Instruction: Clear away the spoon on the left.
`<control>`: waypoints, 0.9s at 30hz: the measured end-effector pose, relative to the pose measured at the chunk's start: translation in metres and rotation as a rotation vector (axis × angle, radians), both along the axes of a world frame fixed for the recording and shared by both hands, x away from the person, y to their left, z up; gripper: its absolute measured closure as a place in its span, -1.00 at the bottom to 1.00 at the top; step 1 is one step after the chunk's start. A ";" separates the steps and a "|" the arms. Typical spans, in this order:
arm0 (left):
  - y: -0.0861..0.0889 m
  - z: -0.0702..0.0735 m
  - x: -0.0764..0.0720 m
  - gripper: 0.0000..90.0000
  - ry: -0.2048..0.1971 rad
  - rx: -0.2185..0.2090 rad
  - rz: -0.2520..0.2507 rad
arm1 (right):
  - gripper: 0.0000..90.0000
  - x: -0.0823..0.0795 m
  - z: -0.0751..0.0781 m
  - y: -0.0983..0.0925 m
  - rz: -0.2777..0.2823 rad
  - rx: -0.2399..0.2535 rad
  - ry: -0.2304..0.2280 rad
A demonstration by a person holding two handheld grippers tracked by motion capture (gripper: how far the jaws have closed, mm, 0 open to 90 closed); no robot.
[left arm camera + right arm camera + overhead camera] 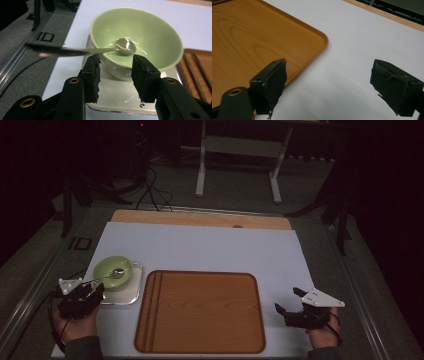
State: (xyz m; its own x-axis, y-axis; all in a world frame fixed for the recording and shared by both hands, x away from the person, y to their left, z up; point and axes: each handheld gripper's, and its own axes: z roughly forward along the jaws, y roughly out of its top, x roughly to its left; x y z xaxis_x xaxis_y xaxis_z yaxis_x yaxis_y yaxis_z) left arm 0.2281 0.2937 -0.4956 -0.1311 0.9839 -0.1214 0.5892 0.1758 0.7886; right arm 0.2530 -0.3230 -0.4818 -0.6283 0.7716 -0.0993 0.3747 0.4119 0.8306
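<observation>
Reaching at lower left, left fingers [115, 75] stand apart before the bowl [140, 32]; spoon [82, 50] handle points left; right fingers [337, 87] apart.

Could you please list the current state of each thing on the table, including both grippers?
green bowl: upright on the metal tray, holding only the spoon.
spoon: head in the bowl, handle out over the rim.
metal tray: flat under the bowl.
wooden tray: flat, two chopsticks along its left edge.
left gripper: open, jaws near the bowl.
right gripper: open, nothing between the jaws.
</observation>
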 end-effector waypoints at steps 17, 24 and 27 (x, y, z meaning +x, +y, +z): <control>0.016 0.000 0.019 0.48 -0.018 -0.058 0.066 | -0.70 0.000 -0.001 0.000 -0.004 -0.006 0.007; 0.019 0.001 0.023 0.52 -0.015 -0.061 0.076 | -0.70 0.000 -0.001 0.000 -0.003 -0.006 0.012; 0.020 0.001 0.025 0.52 -0.020 -0.064 0.078 | -0.70 0.001 -0.001 0.000 -0.001 -0.008 0.014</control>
State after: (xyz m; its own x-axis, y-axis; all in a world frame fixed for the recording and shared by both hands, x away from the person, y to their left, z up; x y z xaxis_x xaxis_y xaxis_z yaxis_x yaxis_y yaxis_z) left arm 0.2533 0.3135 -0.4946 -0.2036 0.9611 -0.1867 0.5562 0.2705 0.7858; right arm 0.2536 -0.3228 -0.4831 -0.6287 0.7716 -0.0965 0.3870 0.4181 0.8218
